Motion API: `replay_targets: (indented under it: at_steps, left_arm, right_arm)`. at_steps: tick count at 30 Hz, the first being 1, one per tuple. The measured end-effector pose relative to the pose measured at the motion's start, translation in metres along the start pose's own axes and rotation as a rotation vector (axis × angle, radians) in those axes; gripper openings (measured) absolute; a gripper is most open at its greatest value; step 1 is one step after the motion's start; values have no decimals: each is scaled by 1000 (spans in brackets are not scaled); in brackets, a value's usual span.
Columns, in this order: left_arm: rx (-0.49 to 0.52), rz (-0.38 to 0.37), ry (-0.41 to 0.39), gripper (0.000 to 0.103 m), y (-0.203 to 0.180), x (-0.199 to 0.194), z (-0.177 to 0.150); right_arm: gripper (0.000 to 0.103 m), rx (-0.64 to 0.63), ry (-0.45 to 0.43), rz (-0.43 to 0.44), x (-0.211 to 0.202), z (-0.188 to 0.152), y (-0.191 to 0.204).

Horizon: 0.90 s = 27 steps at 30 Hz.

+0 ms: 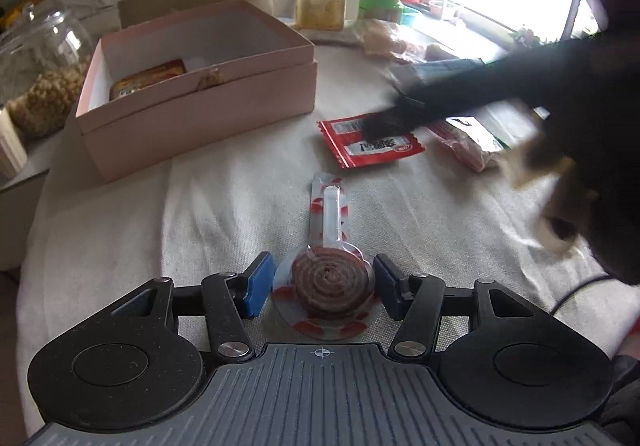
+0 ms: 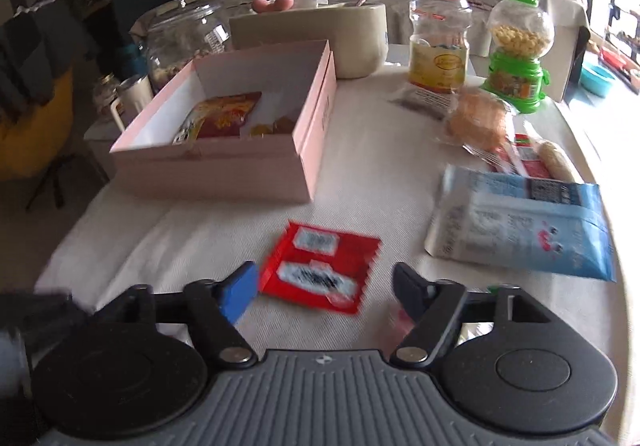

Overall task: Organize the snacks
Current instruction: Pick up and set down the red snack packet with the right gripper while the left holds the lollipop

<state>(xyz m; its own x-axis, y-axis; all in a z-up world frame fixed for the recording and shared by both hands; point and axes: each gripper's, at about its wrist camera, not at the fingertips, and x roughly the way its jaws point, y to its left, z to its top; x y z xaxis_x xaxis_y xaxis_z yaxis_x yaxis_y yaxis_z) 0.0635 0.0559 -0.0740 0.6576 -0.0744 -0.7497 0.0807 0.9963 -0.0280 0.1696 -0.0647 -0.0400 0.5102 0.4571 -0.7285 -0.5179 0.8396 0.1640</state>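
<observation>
Box (image 2: 224, 166) ahead holds few snacks. Left gripper (image 1: 324, 286) open around lollipop (image 1: 330, 282); right gripper (image 2: 324, 286) open over red packet (image 2: 320, 270). Most remain.

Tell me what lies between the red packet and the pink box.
Nothing: in the right wrist view only bare white tablecloth separates the red packet from the pink box.

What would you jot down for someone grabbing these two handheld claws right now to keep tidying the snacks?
Left gripper: open, jaws either side of the spiral lollipop, not closed on it.
Right gripper: open, holding nothing, near the red packet.
Pink box: already contains a red-yellow snack bag and some small pieces.
Still out on the white cloth: lollipop, red packet, blue bag, and wrapped snacks behind it.
</observation>
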Motion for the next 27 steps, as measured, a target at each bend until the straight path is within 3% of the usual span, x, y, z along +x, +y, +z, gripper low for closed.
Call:
replay_targets:
  at_steps: [6, 9, 10, 14, 25, 26, 27]
  left_arm:
    - [-13, -27, -55, 61, 6, -3, -12]
    - [-16, -37, -66, 61, 9, -5, -14]
    - [-15, -40, -69, 61, 10, -6, -15]
    - [-8, -35, -80, 60, 8, -8, -16]
    - [12, -64, -121, 60, 4, -48, -30]
    - [19, -65, -135, 60, 3, -54, -30]
    - [25, -63, -150, 60, 2, -62, -31]
  right_arm:
    - [91, 43, 156, -85, 48, 22, 9]
    - [89, -49, 146, -89, 48, 14, 21]
    - [80, -84, 136, -83, 45, 10, 25]
    - [57, -184, 80, -62, 18, -2, 29]
    - [50, -213, 3, 9, -74, -39, 8]
    - [47, -216, -10, 10, -83, -40, 8]
    - [29, -220, -29, 9, -92, -41, 8]
